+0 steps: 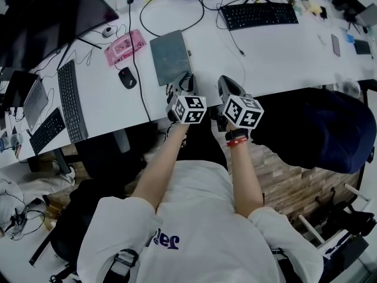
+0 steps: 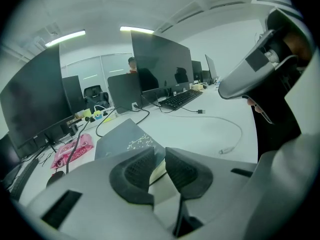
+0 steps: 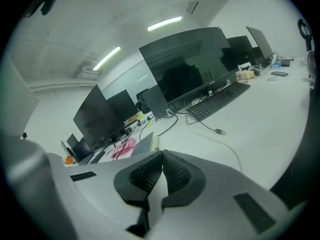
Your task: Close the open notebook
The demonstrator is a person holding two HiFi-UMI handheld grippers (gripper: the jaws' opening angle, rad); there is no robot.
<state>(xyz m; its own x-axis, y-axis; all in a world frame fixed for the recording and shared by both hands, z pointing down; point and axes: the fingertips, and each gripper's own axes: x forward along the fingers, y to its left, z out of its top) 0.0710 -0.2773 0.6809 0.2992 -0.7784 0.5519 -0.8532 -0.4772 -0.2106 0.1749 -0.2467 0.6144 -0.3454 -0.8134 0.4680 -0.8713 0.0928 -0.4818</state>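
Observation:
The notebook point(image 1: 171, 56) lies flat on the white desk point(image 1: 283, 58) with its grey cover up and closed. In the left gripper view the notebook point(image 2: 125, 139) has a pale pattern on the cover, and the cream page edges show at its near corner. My left gripper point(image 1: 184, 82) hovers at the notebook's near edge. A narrow gap stands between its jaws point(image 2: 159, 164), and the pads press on nothing. My right gripper point(image 1: 227, 86) is beside it to the right, over bare desk. Its pads point(image 3: 162, 171) meet, with nothing between them. The notebook point(image 3: 142, 144) shows far left in the right gripper view.
A pink pouch point(image 1: 125, 47) and a black mouse point(image 1: 127, 78) lie left of the notebook, with a black cable point(image 1: 136, 81) between. Keyboards sit at the left point(image 1: 72, 102) and at the back point(image 1: 258, 15). A white cable point(image 2: 235, 134) lies right of the notebook. The desk's front edge is just under my grippers.

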